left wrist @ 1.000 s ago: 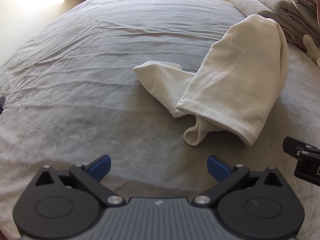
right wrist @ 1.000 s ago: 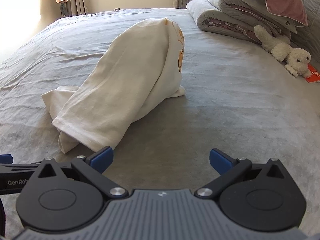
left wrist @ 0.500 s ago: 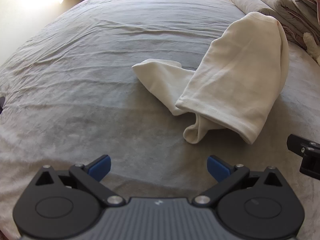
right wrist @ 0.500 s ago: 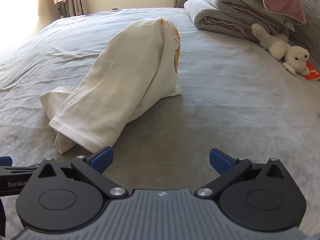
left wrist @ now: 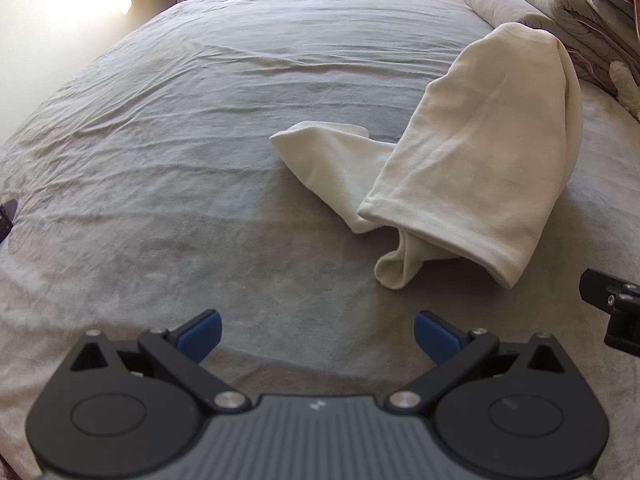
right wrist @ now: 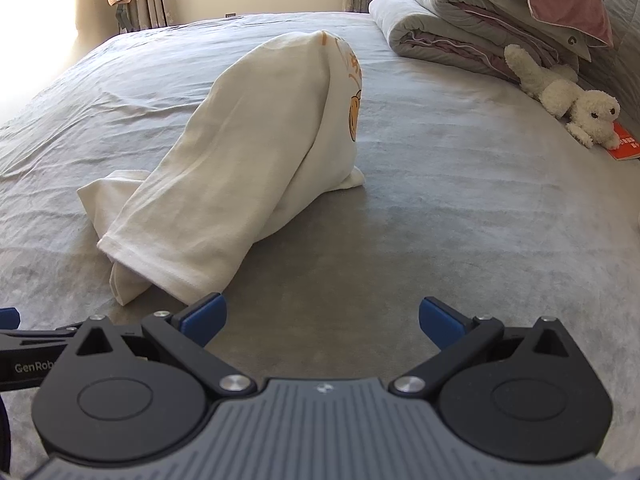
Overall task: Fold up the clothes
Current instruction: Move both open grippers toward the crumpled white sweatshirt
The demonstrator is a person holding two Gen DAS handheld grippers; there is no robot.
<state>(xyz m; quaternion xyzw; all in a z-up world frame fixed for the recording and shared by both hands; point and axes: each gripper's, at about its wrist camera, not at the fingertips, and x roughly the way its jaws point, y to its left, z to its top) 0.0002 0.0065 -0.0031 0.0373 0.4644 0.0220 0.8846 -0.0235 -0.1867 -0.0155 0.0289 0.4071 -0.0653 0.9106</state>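
Folding looks barely begun: cream shirt (right wrist: 256, 152) lies humped on the bed (left wrist: 200, 140), left gripper (left wrist: 316, 332) and right gripper (right wrist: 322, 320) both wide, empty.

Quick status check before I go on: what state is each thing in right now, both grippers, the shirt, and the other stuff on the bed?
Left gripper: open, empty, over bare bed.
Right gripper: open, empty, its left fingertip close to the shirt's hem.
Shirt: cream, unfolded, bunched and humped up on the bed, held by nothing.
Bed cover: grey, wrinkled.
Quilt: rolled up at the far right.
Toy dog: lying against the quilt.
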